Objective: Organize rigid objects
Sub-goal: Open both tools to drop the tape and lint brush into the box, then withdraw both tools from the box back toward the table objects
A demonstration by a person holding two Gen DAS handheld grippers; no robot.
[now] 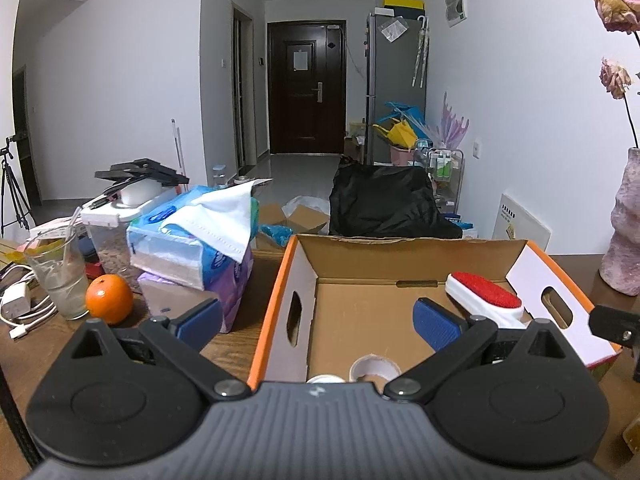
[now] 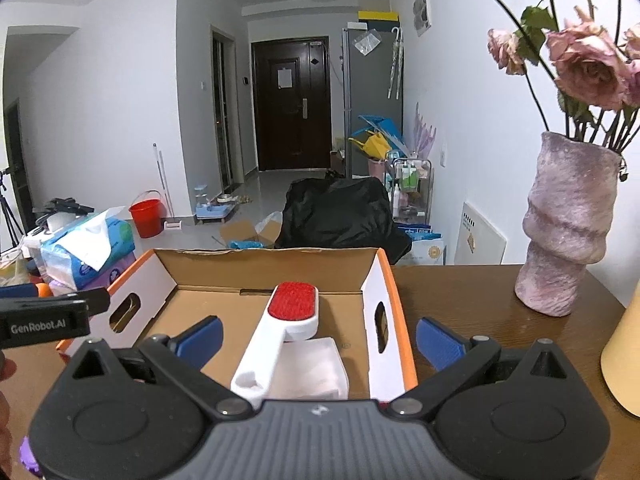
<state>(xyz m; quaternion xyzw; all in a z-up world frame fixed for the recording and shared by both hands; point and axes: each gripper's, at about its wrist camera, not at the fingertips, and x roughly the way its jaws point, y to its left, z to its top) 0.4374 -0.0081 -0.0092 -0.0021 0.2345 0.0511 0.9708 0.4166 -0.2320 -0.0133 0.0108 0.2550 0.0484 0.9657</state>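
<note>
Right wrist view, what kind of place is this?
Most likely a lived-in flat: a wooden table with a vase of dried flowers, a dark entrance door down the hallway, and a fridge.

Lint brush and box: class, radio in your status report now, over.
Left claw open, empty. Right claw open, empty. Lint brush lying inside cardboard box, beside a tape roll. Nothing blocking the box.
</note>
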